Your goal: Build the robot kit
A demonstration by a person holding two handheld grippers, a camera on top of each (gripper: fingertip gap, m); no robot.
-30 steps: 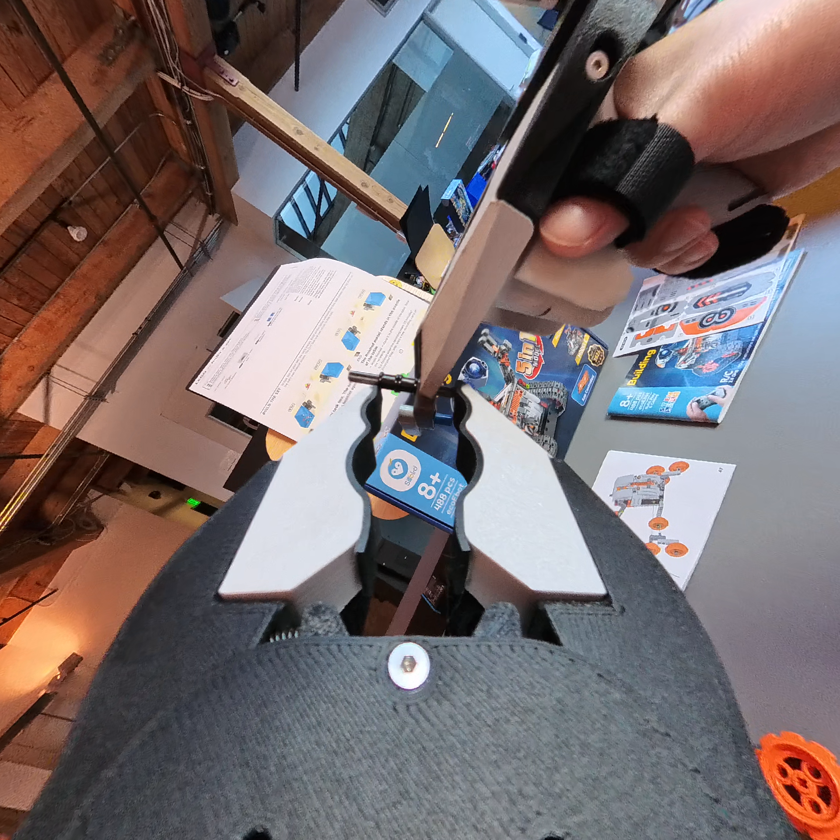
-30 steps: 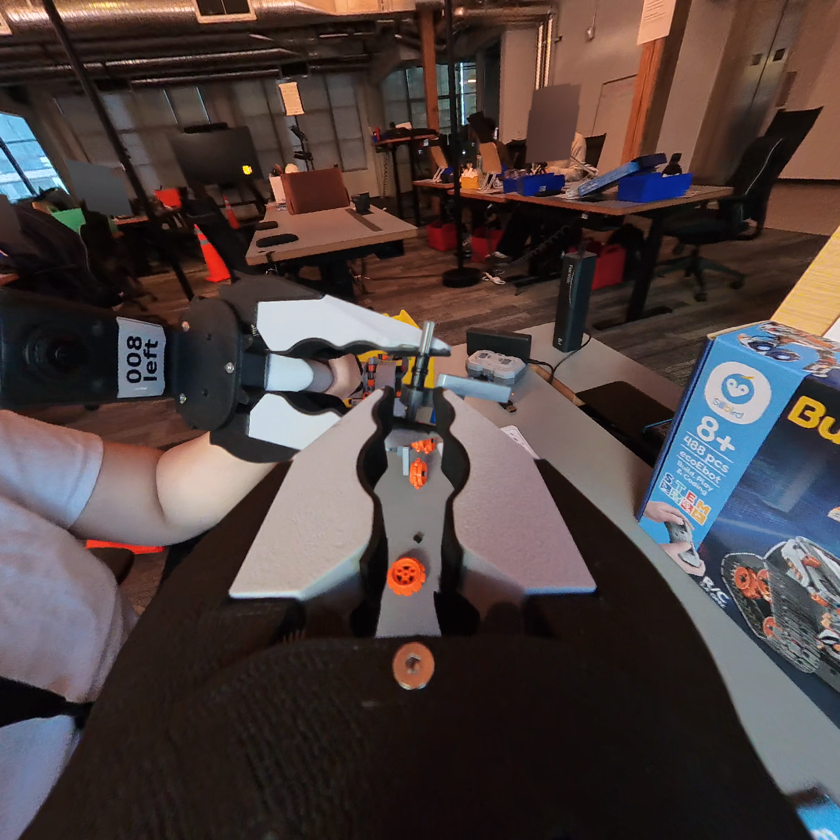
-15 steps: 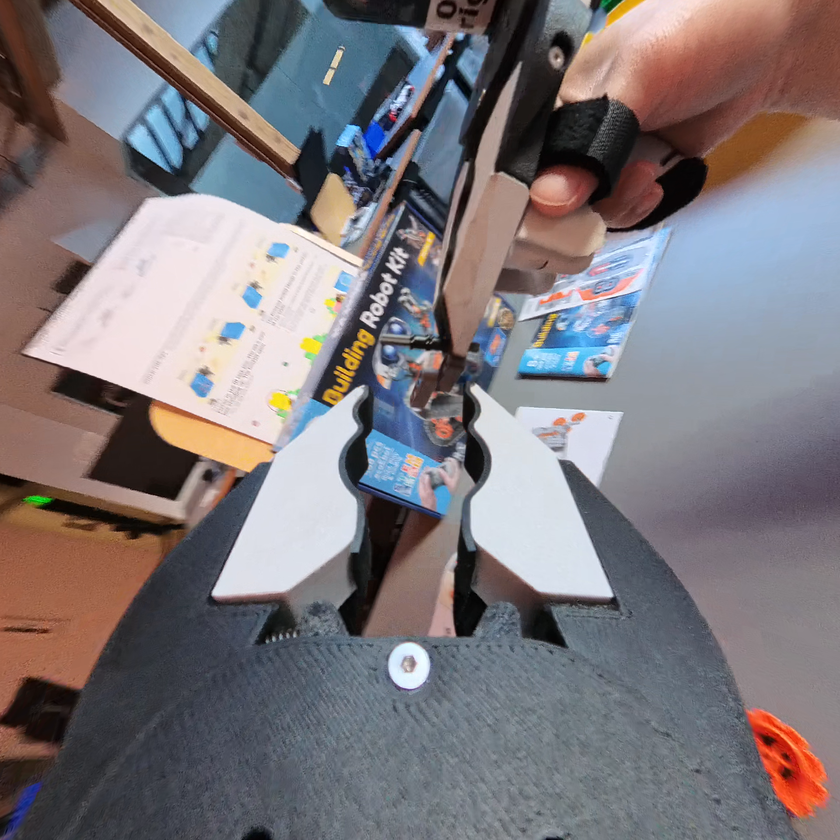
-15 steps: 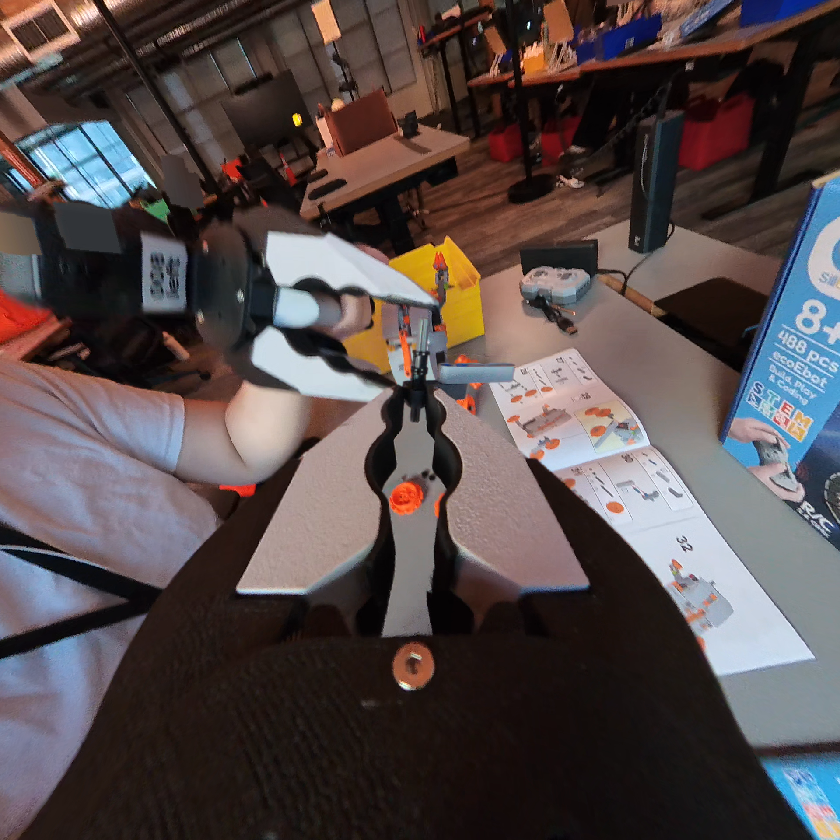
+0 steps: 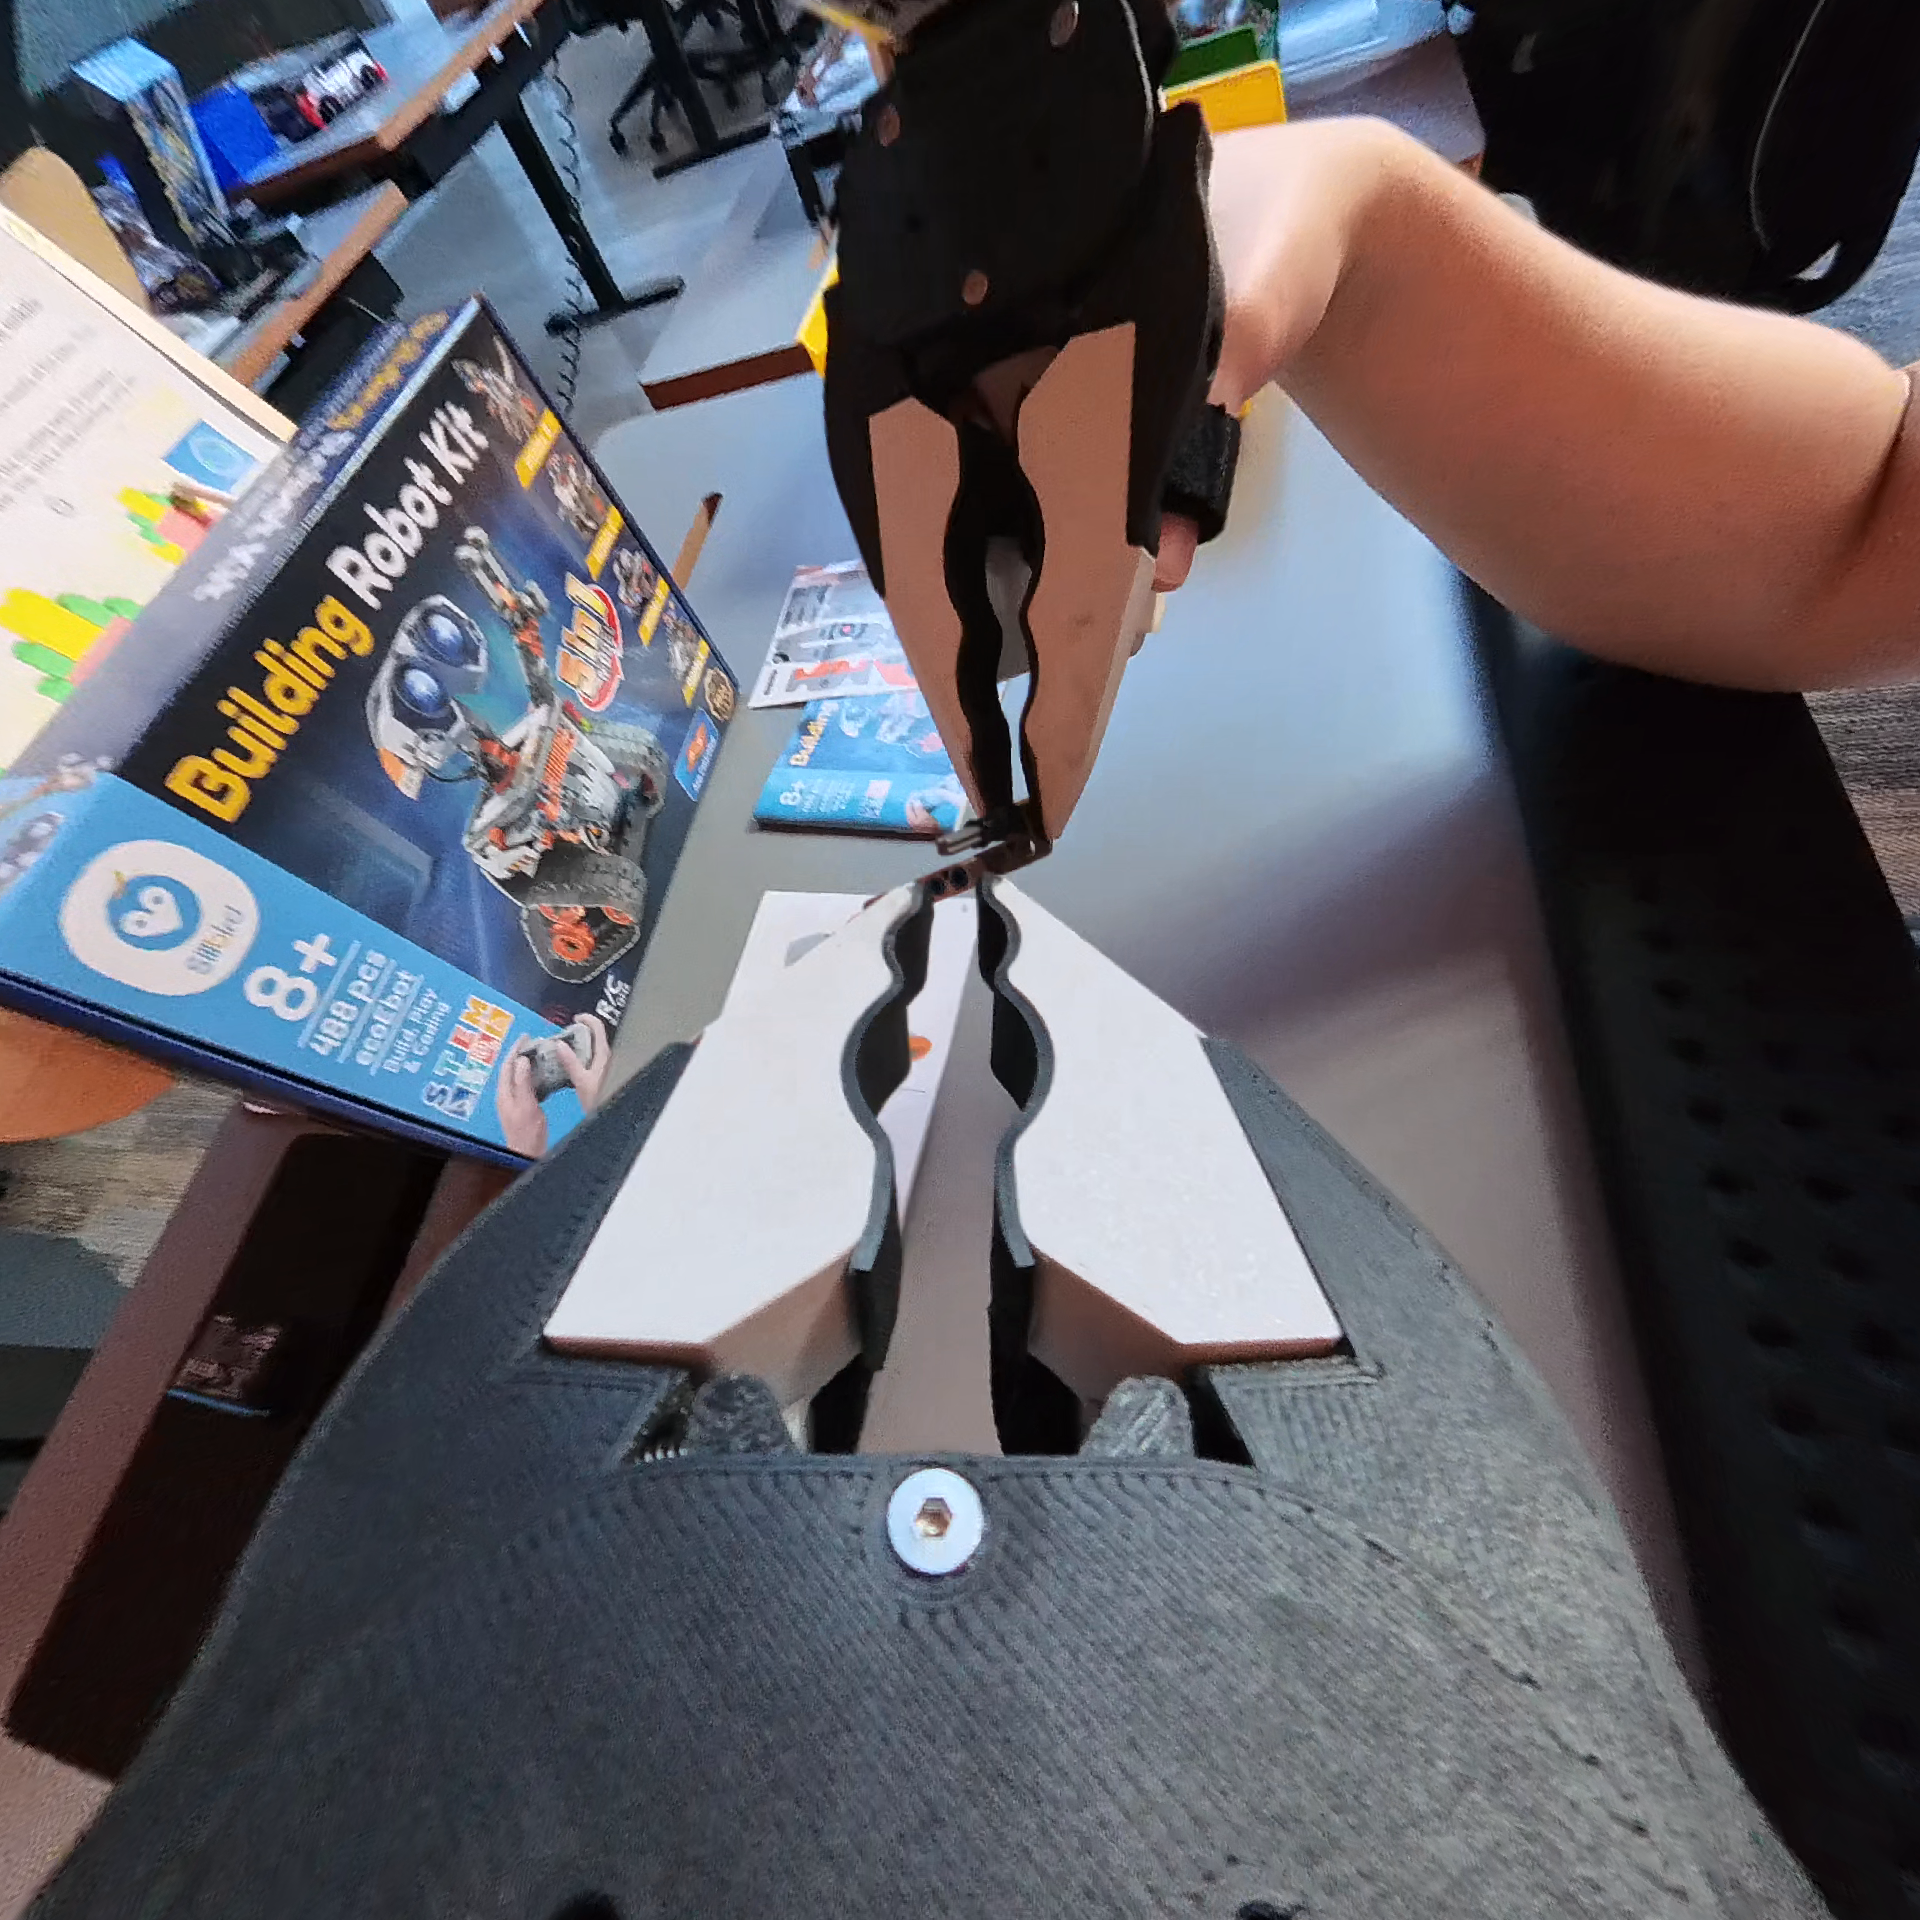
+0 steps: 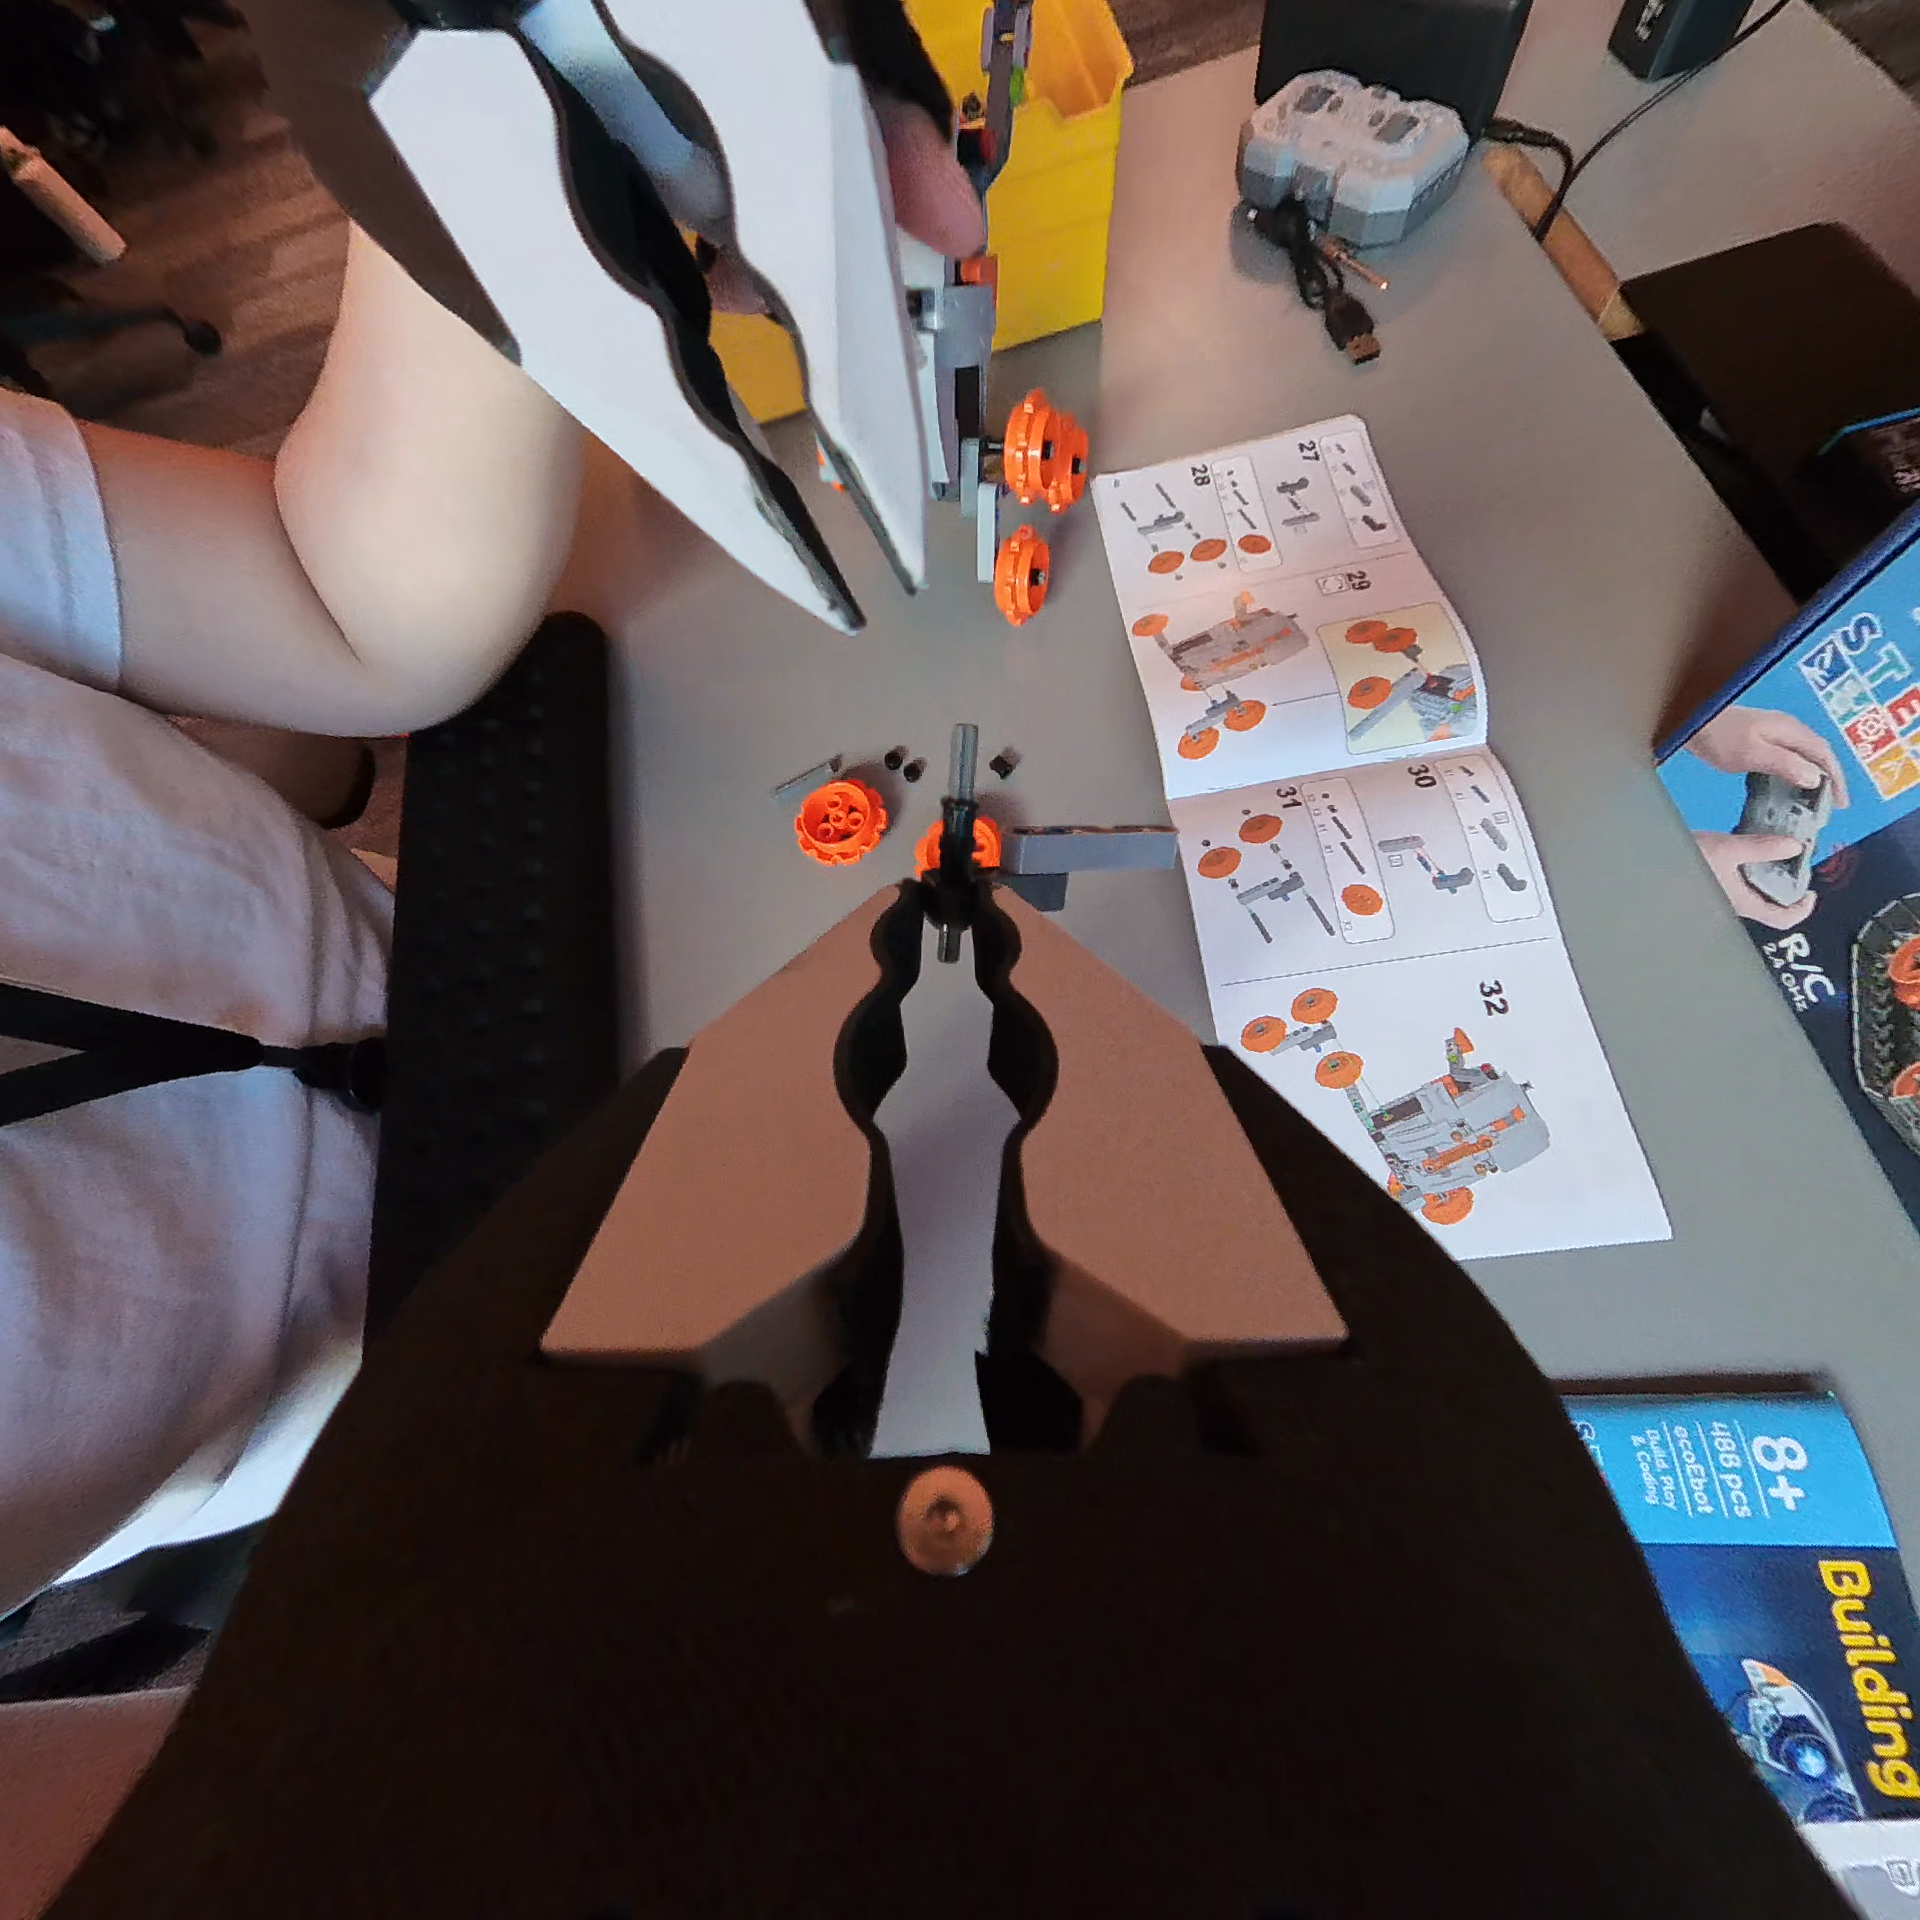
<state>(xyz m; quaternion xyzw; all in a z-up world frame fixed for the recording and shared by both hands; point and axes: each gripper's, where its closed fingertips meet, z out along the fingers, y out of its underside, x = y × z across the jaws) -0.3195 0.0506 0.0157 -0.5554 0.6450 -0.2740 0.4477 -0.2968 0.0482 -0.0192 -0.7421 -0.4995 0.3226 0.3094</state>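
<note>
My right gripper [image 6: 951,899] is shut on a grey axle [image 6: 964,764] with a black bush and a grey beam [image 6: 1091,852] sticking out to the right, low over the grey table [image 6: 727,707]. An orange wheel [image 6: 935,844] shows just behind the tips; I cannot tell whether it sits on the axle. My left gripper [image 5: 954,896] has a narrow gap and nothing in it. In the left wrist view the right gripper [image 5: 1013,831] comes down from above, with its piece [image 5: 951,881] just ahead of my left tips. The left gripper [image 6: 878,603] hangs above the table.
A loose orange wheel [image 6: 840,823] and small black pins [image 6: 904,767] lie on the table. A partly built model with orange wheels [image 6: 1034,457] stands by a yellow bin [image 6: 1060,156]. An open booklet [image 6: 1351,831], the kit box [image 5: 364,779], a grey controller [image 6: 1351,156]. The left gripper's tips are roughly 5 cm from the right gripper's.
Both grippers have tilted down toward the table. The right gripper's axle piece, first between the left jaws, is now just ahead of their tips. The left jaws have narrowed.
</note>
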